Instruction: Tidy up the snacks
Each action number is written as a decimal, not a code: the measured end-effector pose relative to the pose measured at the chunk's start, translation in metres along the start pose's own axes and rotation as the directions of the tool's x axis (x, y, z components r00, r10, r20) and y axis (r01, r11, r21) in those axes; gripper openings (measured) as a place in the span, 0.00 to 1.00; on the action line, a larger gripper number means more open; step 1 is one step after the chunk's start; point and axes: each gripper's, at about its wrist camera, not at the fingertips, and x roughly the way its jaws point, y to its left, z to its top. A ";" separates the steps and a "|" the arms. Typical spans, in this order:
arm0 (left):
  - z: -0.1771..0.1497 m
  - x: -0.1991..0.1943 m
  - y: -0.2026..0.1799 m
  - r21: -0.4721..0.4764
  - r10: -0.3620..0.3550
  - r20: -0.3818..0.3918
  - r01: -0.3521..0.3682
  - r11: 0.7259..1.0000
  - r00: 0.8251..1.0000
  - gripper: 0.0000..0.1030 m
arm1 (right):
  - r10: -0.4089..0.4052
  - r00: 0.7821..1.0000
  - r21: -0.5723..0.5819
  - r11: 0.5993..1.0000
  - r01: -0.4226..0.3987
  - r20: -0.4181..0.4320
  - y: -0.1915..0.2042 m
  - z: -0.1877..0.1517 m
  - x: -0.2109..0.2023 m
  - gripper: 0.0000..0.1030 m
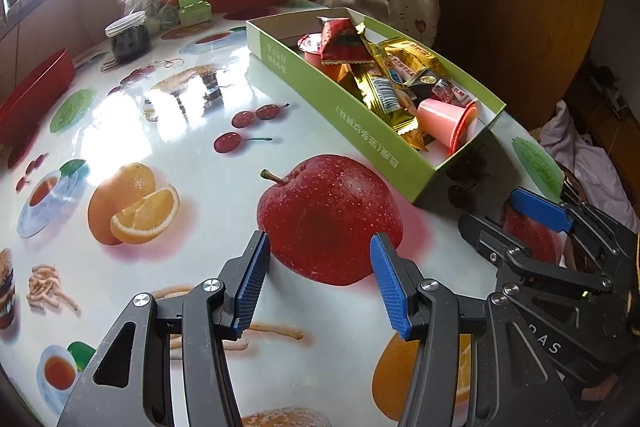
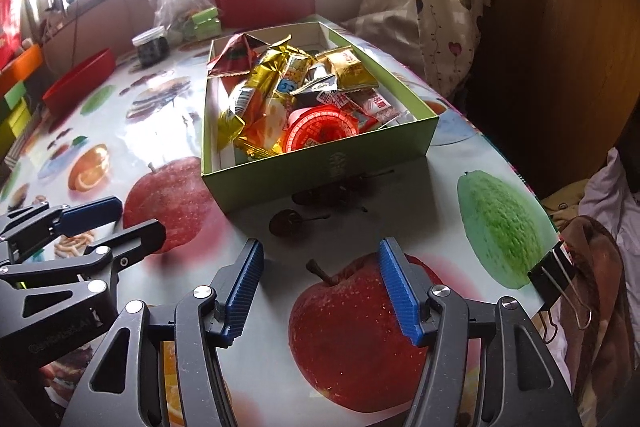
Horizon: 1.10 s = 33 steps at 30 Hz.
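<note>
- Two grippers hang over the fruit-printed table (image 1: pixel 224 131), neither carrying anything; the left gripper (image 1: pixel 320 279), at the lower centre of its own view, has its blue pads parted with only the printed apple showing between them.
- Likewise the right gripper (image 2: pixel 322 287), at the lower centre of its view, stands well open and empty; nothing real lies between its pads, just tablecloth.
- Each tool shows in the other's camera: the right one at the lower right of the left view, the left one at the lower left of the right view; so they sit side by side, near the table's front edge.
- Snacks are all inside the green box (image 2: pixel 320 167), which fills the middle of the right view and the upper right of the left view; a gold wrapper (image 2: pixel 256 91), a red packet (image 2: pixel 236 57) and a jelly cup (image 2: pixel 320 131) with a red foil lid are heaped together; a second pink jelly cup (image 1: pixel 444 119) lies on its side at the box's near end.
- Judging by this, no loose snack is left on the table; the gathering step looks finished or close to it, or sorting inside the box has yet to begin.
- Next move, as I read it: reach forward over the near wall; the tipped cup is the easiest pick, while the crinkly wrappers overlap and may drag neighbours along.
</note>
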 end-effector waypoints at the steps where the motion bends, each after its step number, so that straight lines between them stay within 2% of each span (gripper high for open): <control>1: -0.001 0.000 -0.001 0.003 0.002 0.001 -0.002 1.000 1.000 0.52 | -0.003 1.000 0.001 1.000 0.003 0.003 0.000 0.000 0.000 0.59; 9: -0.001 0.000 -0.003 0.014 0.015 0.007 -0.015 1.000 1.000 0.52 | -0.007 1.000 0.011 1.000 0.007 0.029 0.001 -0.003 -0.001 0.61; 33: -0.001 0.000 -0.003 0.008 0.015 0.013 -0.015 1.000 1.000 0.52 | -0.008 1.000 0.008 1.000 0.008 0.029 0.001 -0.003 -0.001 0.61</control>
